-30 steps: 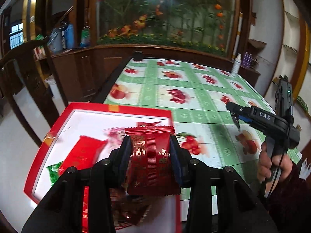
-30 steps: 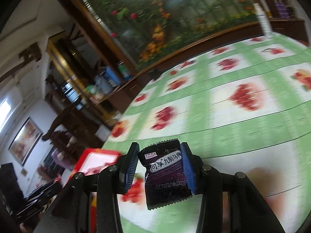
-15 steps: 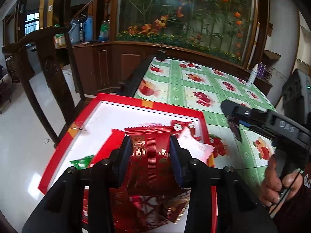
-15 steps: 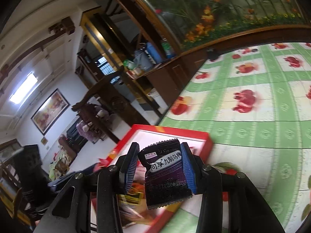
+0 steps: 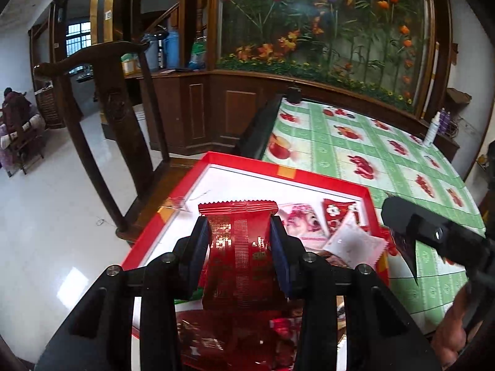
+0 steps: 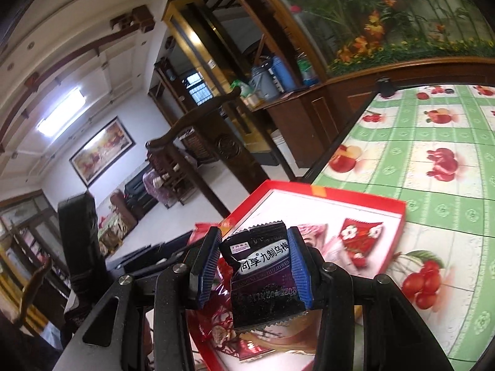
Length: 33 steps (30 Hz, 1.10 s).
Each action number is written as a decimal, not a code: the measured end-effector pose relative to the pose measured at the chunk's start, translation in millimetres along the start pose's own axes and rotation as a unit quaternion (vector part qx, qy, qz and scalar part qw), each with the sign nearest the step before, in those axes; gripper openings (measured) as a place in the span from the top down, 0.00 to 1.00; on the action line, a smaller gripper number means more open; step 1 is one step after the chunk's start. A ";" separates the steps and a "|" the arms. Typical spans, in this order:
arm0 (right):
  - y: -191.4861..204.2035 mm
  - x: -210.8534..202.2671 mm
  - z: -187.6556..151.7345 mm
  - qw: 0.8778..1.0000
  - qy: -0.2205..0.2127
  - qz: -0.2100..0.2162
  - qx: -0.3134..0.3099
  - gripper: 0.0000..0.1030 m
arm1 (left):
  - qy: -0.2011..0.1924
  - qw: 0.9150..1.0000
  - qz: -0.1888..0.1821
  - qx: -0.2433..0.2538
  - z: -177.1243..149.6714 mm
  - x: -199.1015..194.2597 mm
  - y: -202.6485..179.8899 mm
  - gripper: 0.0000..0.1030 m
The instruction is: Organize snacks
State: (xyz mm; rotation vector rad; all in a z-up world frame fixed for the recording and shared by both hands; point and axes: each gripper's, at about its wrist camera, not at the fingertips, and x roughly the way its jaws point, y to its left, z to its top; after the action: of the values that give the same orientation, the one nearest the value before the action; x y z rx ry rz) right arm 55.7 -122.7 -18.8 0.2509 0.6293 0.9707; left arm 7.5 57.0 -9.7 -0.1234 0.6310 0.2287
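The left gripper (image 5: 241,247) pinches a red snack pack (image 5: 239,247) over the red tray (image 5: 324,177). The right gripper (image 6: 253,266) pinches a black snack pack (image 6: 263,275) over the tray's near right side. More packs lie in the tray, e.g. a red flower pack (image 5: 337,211) & a white pack (image 5: 355,247). A wood chair (image 5: 102,117) stands to the left by the table (image 5: 355,142). A spray bottle (image 5: 432,128) at the far right shows only in the left view; a wall picture (image 6: 102,150) only in the right view.

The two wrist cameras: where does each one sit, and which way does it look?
Left wrist: sits behind the left claw, looking over its red packet at the red tray; the right claw shows.
Right wrist: sits behind the right claw, tilted, holding a black packet above the tray.
Both share tray and green tablecloth.
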 end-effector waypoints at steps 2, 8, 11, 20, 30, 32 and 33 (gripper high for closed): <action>5.8 3.3 -2.2 1.000 0.004 0.002 -0.010 0.57 | -0.003 1.000 0.013 0.003 0.3 1.3 2.1 0.64; 21.4 15.3 7.9 0.999 -0.013 -0.004 -0.037 0.57 | -0.011 0.998 0.062 0.012 3.2 10.5 12.4 0.64; 30.4 15.8 17.5 0.998 -0.037 -0.008 -0.050 0.56 | -0.012 0.997 0.076 0.012 4.5 13.9 17.3 0.64; 17.4 25.1 23.7 0.997 -0.062 -0.040 -0.013 0.34 | -0.029 0.996 0.079 0.027 9.6 9.0 7.6 0.57; -11.3 -9.7 17.2 0.993 -0.089 -0.059 0.041 0.22 | -0.072 0.993 0.090 0.034 15.5 -16.2 -0.1 0.21; -10.6 -12.5 15.4 0.993 -0.090 -0.061 0.041 0.22 | -0.077 0.992 0.089 0.033 15.4 -22.1 -1.8 0.21; -9.7 -15.0 13.3 0.993 -0.091 -0.063 0.041 0.22 | -0.081 0.992 0.088 0.034 15.3 -25.9 -2.9 0.21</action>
State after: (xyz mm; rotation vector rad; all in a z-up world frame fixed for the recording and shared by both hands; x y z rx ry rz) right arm 64.3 -139.6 -7.0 0.3637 0.5126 0.7925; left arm -3.3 52.5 18.2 0.0176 0.4884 0.3834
